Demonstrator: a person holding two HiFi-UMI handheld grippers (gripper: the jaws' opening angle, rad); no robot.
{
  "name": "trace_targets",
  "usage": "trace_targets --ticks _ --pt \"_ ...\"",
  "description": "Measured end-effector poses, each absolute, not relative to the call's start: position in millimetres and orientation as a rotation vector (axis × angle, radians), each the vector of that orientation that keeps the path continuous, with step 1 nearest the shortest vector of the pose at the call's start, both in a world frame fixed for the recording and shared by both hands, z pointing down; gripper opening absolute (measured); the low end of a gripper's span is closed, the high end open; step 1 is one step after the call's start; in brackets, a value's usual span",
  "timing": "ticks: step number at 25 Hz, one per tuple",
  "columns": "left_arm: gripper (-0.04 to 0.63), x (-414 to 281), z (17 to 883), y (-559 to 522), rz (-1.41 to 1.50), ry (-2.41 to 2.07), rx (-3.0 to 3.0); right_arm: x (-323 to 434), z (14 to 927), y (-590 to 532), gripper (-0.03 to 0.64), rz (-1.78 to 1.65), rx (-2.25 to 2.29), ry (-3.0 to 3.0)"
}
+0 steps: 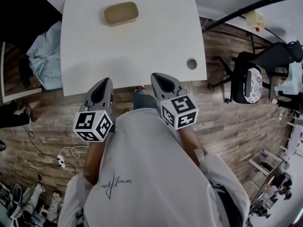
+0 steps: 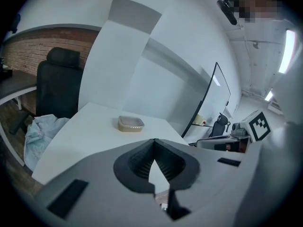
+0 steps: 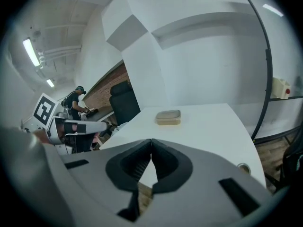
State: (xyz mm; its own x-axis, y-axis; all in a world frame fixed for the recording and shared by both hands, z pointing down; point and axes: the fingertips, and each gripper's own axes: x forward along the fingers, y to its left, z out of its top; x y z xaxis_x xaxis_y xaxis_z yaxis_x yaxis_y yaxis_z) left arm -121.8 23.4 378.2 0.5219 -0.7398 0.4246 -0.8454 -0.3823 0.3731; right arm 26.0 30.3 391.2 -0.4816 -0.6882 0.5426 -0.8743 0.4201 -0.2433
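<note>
as both tools hover just short of the near edge of the white, round-cornered desk [image 1: 142,51], we show the left hand-held gripper [image 1: 107,82] and the right hand-held gripper [image 1: 154,76] side by side. each is clenched tip to tip with nothing between its ribbed dark pads, as each gripper view confirms. the tan, rounded-rectangular lidded box [image 1: 121,13] sits on the desk's far side, well apart from both, with bare desktop between. we read its long axis as running across the desk, roughly crosswise to the line of the jaws. it lies almost straight ahead of the left hand-held gripper, and ahead and leftward of the right one. we judge the left better aligned, though neither is clearly nearer. a round metal cable grommet [image 1: 191,63] marks the desk's near right corner.
</note>
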Motion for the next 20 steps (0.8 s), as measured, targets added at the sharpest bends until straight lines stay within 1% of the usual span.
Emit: trace_targets --ticks 12,20 --pt "0.005 -78 380 -26 0.3 -1.351 2.251 60 407 -22 0.011 0.746 1.308 -2.363" --pt "0.005 -69 378 -36 0.293 -1.365 2.237 55 410 -41 0.011 0.709 1.242 -2.399"
